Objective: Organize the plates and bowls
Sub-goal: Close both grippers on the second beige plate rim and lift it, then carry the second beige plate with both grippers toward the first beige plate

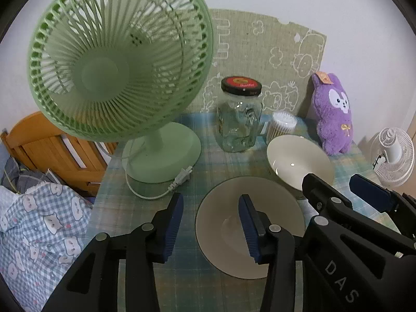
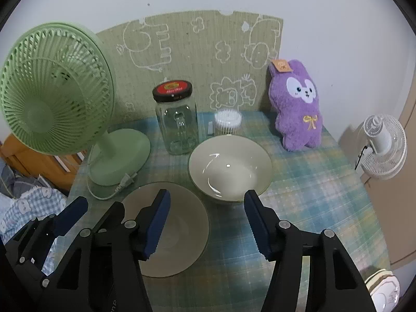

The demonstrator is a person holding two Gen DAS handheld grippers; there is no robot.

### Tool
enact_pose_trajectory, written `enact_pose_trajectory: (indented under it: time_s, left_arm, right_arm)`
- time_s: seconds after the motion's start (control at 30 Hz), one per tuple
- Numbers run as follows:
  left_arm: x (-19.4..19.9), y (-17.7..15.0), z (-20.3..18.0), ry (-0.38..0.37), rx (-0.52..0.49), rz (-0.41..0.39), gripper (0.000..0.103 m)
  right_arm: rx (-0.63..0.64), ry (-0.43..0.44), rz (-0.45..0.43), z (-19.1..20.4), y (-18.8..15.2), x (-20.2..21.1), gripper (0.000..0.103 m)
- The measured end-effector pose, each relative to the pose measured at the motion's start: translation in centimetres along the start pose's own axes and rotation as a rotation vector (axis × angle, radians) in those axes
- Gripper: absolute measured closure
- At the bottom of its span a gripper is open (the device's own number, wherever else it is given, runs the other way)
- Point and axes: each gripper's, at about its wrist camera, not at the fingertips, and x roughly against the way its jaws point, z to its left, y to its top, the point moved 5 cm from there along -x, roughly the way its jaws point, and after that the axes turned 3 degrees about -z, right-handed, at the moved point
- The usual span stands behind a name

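Observation:
A cream plate [image 1: 223, 234] [image 2: 182, 234] lies flat on the checked tablecloth near the front. A cream bowl [image 1: 299, 161] [image 2: 230, 167] stands upright just behind and right of it. My left gripper [image 1: 212, 230] is open and empty, hovering over the plate's left edge, its right finger over the plate's middle. My right gripper [image 2: 208, 225] is open and empty, hovering over the gap between plate and bowl; it also shows in the left wrist view [image 1: 343, 189]. My left gripper shows at the lower left of the right wrist view [image 2: 96, 213].
A green fan [image 1: 119, 59] [image 2: 52, 91] stands at the left, its cord and plug [image 1: 179, 179] beside the plate. A lidded glass jar [image 2: 176, 119], a cotton swab tub [image 2: 227, 122] and a purple plush [image 2: 296, 106] stand behind the bowl. A white fan [image 2: 382, 145] is off the right edge.

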Motion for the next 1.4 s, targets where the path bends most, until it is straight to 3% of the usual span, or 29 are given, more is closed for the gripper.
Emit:
enact_pose_trajectory:
  time_s: [0.2, 0.27, 0.37, 0.57, 0.77, 1.0, 1.4]
  left_arm:
    - [-2.0, -0.7, 0.0, 0.01, -0.009, 0.028, 0.062]
    - [-2.5, -1.0, 0.0, 0.003, -0.008, 0.038, 0.071]
    - [-3.2, -1.4, -0.1, 0.002, -0.011, 0.046, 0.073]
    - [-4.3, -1.6, 0.0, 0.016, -0.014, 0.055, 0.074]
    - [-5.1, -1.9, 0.1, 0.023, -0.012, 0.076, 0.077]
    - [-5.8, -2.2, 0.3, 0.06, -0.023, 0.092, 0.088]
    - [-5.7, -2.2, 0.2, 0.072, -0.034, 0.087, 0.088]
  right_arm:
    - [-0.007, -0.003, 0.034, 0.1, -0.8, -2.1, 0.042]
    - [-0.016, -0.005, 0.047, 0.0, -1.2, -2.8, 0.042]
    - [-0.014, -0.008, 0.058, 0.1, -1.5, -3.4, 0.048]
    - [-0.019, -0.006, 0.071, -0.1, -2.0, -4.6, 0.05]
    - [-0.02, -0.001, 0.089, 0.0, -2.3, -5.4, 0.059]
    - [-0.016, 0.016, 0.109, 0.3, -2.6, -6.5, 0.08]
    - [-0.011, 0.004, 0.102, 0.1, -2.7, -6.6, 0.087]
